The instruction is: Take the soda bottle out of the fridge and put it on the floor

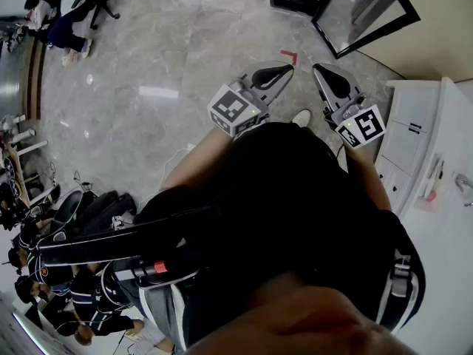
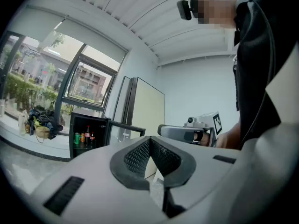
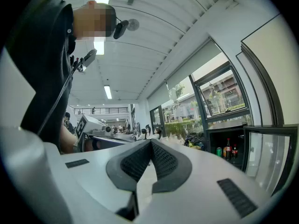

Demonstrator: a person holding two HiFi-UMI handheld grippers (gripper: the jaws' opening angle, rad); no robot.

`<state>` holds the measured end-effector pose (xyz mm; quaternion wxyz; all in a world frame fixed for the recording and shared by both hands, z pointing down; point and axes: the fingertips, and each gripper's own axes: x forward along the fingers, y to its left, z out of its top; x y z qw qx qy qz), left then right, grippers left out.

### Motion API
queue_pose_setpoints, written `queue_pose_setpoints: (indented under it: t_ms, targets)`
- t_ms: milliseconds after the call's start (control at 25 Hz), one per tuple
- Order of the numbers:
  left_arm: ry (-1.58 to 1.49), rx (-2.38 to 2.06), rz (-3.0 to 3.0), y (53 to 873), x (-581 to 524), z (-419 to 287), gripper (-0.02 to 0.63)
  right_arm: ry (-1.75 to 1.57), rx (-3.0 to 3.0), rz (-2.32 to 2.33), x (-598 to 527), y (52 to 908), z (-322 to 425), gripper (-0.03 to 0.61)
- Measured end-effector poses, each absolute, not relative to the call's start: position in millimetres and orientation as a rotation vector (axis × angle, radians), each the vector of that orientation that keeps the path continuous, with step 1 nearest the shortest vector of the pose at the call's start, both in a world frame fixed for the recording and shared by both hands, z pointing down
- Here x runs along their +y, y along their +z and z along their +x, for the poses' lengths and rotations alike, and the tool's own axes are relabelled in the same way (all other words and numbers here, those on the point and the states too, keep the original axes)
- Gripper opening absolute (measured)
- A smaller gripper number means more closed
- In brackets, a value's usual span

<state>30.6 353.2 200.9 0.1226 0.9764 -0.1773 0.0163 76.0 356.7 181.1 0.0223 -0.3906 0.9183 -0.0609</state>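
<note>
approach step, i reckon; left gripper [image 1: 272, 74] and right gripper [image 1: 330, 80] both show fingers pressed together, empty; next i near the open fridge [image 2: 87, 116] and spread 1 pair round the soda bottle [image 3: 227, 148].

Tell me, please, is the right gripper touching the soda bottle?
Apart: the right gripper view shows the right gripper shut and empty, far from the soda bottle inside the fridge.

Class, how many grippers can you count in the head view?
2. The left gripper is left of centre; the right gripper is beside it, nearer the fridge door. None seems hidden.
</note>
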Motion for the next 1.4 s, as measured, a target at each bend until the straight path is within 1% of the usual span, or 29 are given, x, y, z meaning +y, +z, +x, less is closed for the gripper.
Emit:
queue_pose_setpoints:
  t_ms: [520,720,1040,1400]
  targets:
    - [0.054,-0.524,2.872,196,357,37,0.003,-0.205,2.83,-1.231,358,182,86,0.012]
    - [0.048,-0.545,2.852,198,354,46,0.003,-0.149,2.847,-1.051,368,180,92,0.012]
    - [0.038,-0.555,2.839,200,350,70,0.003,-0.182,2.871,-1.079,362,196,120,0.012]
    - [0.058,-0.638,2.846,197,346,111,0.003,-0.127,2.885,-1.02,358,191,155,0.012]
